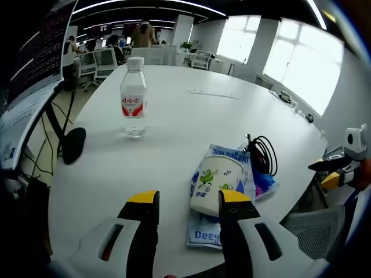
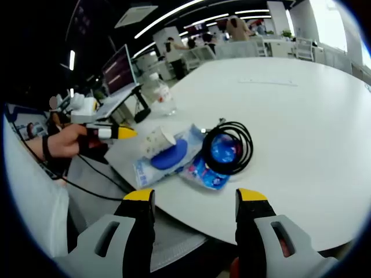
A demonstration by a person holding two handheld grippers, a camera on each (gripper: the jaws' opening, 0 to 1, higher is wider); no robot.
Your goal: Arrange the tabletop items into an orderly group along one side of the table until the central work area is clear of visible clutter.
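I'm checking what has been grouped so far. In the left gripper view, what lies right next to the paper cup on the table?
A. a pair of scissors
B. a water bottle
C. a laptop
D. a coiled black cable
D: the coiled black cable lies just beside the paper cup on the plastic packets, while the water bottle stands apart, farther up the table.

room: open-plan office | table (image 1: 191, 124): large, white, rounded, mid-frame | windows (image 1: 301, 63): bright, upper right of the left gripper view | ceiling lights (image 1: 145, 4): long strips on dark ceiling, top | monitor (image 1: 40, 49): dark screen, upper left | office chairs (image 1: 98, 62): pale, far upper left | people (image 1: 142, 33): distant, top centre
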